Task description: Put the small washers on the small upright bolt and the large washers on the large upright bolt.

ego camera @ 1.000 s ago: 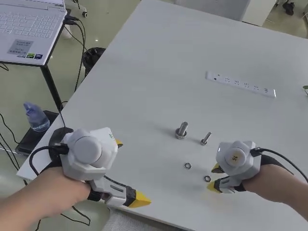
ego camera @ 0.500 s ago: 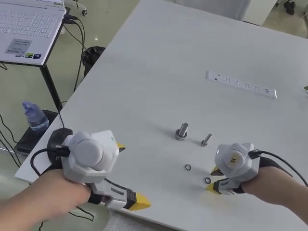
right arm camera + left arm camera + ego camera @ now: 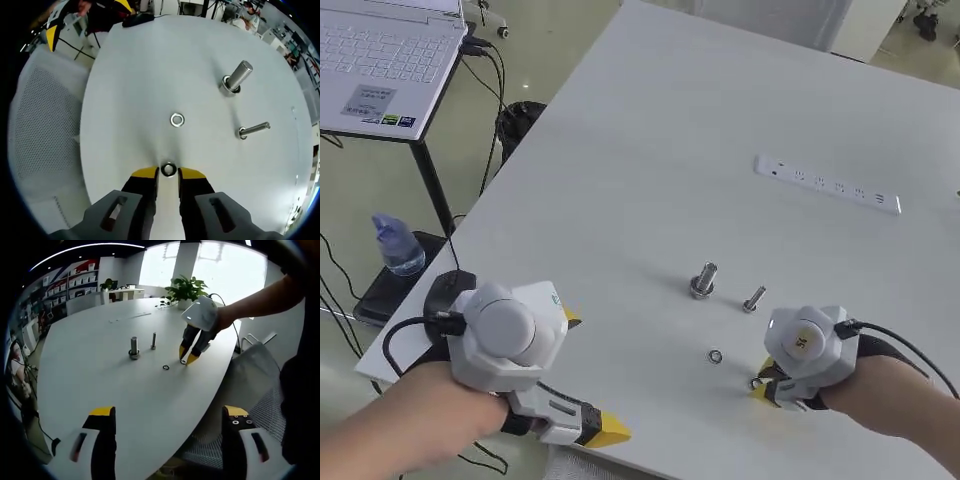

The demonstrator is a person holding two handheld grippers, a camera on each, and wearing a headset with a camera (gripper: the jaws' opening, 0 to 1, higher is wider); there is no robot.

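Reference is the large upright bolt (image 3: 703, 281), standing on the white surface (image 3: 650, 150). The small upright bolt (image 3: 754, 299) stands just beside it, on the side nearer our right hand-held gripper (image 3: 765, 385). One loose washer (image 3: 715, 356) lies flat near the large bolt, on our side of it. The second washer (image 3: 168, 169) lies further out from the large bolt than the loose one. It sits right between the right hand-held gripper's yellow tips. Those jaws are drawn to a narrow gap about as wide as the washer, and we can't tell if they actually pinch it. Our left hand-held gripper (image 3: 168, 412) is well apart from the large bolt at the surface's near edge, jaws spread wide, holding nothing. A power strip (image 3: 827, 184) lies well beyond the large bolt.
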